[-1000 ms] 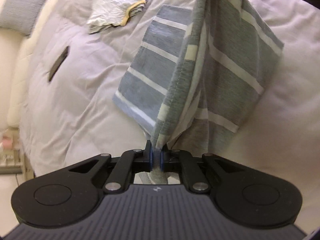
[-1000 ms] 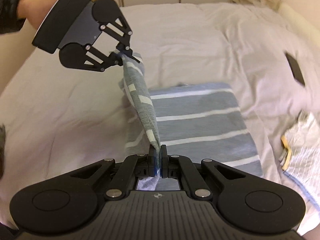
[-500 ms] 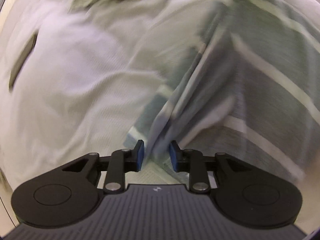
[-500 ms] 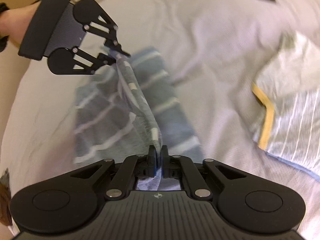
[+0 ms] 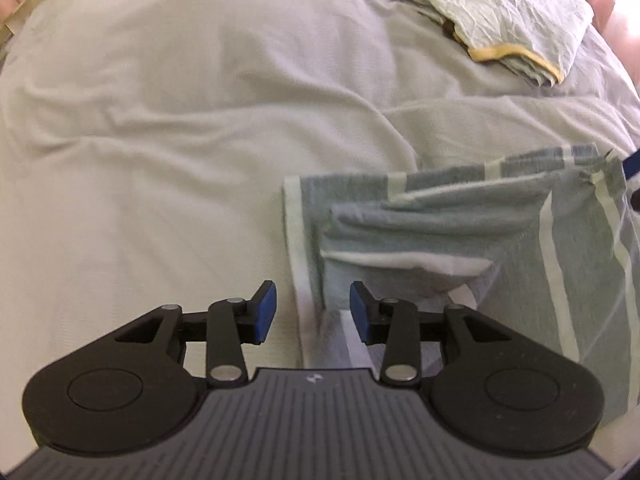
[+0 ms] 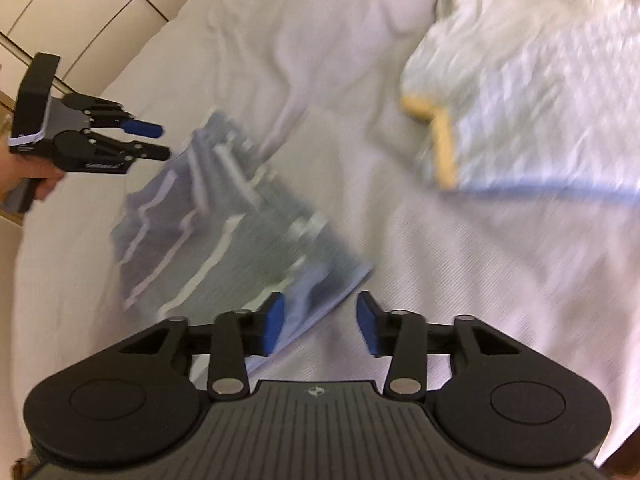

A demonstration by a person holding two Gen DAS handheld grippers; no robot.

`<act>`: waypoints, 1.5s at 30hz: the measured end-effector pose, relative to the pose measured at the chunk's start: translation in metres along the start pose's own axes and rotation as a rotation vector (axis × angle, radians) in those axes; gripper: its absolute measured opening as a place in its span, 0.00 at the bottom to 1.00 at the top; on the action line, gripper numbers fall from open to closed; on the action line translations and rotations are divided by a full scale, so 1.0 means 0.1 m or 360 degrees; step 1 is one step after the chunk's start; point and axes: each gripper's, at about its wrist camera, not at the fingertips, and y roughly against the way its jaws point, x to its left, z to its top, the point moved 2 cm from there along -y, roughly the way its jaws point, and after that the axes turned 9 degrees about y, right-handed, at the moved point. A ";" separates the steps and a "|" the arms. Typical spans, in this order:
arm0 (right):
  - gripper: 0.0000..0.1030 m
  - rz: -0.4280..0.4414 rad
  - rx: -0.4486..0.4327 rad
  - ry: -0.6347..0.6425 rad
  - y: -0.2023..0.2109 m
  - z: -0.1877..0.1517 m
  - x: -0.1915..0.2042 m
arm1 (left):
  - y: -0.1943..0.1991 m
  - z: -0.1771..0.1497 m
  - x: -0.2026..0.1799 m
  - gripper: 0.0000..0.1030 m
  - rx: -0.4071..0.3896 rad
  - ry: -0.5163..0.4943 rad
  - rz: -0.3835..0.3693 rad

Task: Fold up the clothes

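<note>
Striped garment released onto bed.
Left tool (image 5: 312, 312) and right tool (image 6: 320, 324): jaws have just been opening, pads clear of cloth. Grey striped garment (image 6: 224, 232) lies folded at frame centre-left on bed (image 6: 400, 260); pale folded garment (image 6: 532, 80) upper right.

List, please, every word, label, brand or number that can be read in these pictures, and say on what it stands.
No text can be read.
Left gripper: small pale lettering on its side in the right wrist view, too small and blurred to read.
Left gripper body: a small round emblem, no letters.
Right gripper body: the same emblem, no letters.
Striped cloth and folded shirt: no print visible.
</note>
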 end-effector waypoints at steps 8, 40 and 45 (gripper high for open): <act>0.05 0.0013 -0.0081 -0.0348 -0.21 -0.02 -0.04 | -0.27 0.07 -0.08 0.34 -0.0016 0.0100 -0.0005; 0.16 -0.0023 -0.0036 0.0357 -0.51 0.29 0.33 | -0.44 0.11 -0.64 0.24 -0.0198 0.0487 -0.0276; 0.11 -0.0118 -0.0096 0.0288 -0.43 0.37 0.08 | -0.50 0.21 -0.45 0.16 -0.0221 0.0509 -0.0256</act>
